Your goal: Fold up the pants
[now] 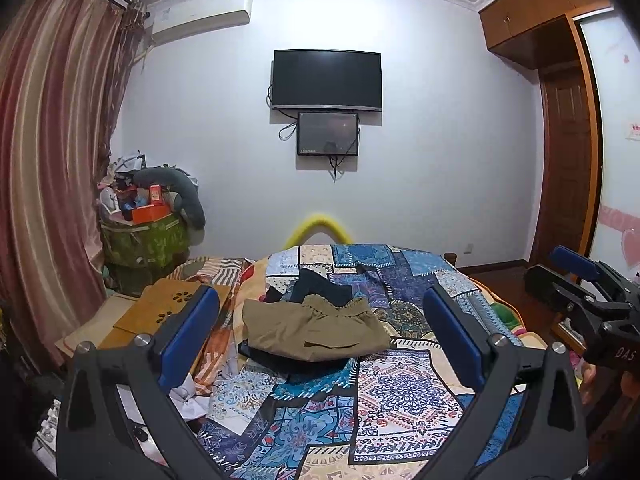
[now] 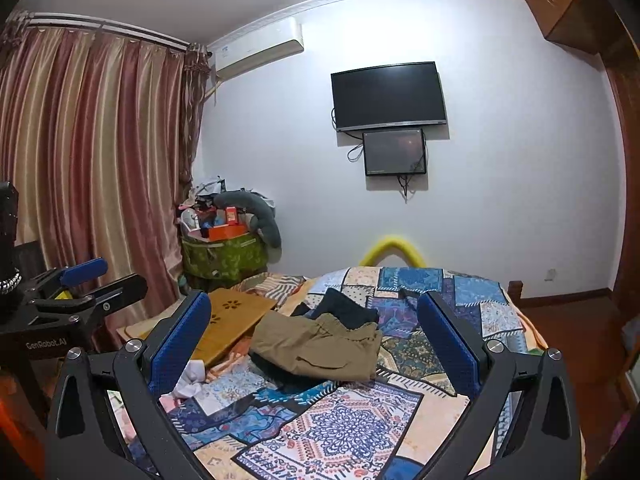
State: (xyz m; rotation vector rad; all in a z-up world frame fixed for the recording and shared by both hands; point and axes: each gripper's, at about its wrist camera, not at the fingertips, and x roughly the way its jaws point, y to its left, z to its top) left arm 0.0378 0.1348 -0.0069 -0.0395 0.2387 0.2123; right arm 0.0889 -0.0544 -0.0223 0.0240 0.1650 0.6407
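Folded khaki pants (image 1: 316, 330) lie on top of a dark garment on the patchwork bedspread (image 1: 400, 392), in the middle of the bed; they also show in the right wrist view (image 2: 320, 346). More dark clothes (image 1: 320, 290) lie just behind them. My left gripper (image 1: 320, 320) is open and empty, held above the bed short of the pants. My right gripper (image 2: 314, 322) is open and empty too, at a similar distance. Each gripper shows at the edge of the other's view: the right one (image 1: 580, 284) and the left one (image 2: 88, 280).
A wooden lap board (image 2: 232, 320) lies on the bed's left side beside white cloth (image 2: 188, 380). A green basket of clutter (image 1: 144, 236) stands by the striped curtain (image 1: 52, 168). A television (image 1: 326, 80) hangs on the far wall. A wardrobe (image 1: 568, 152) stands at the right.
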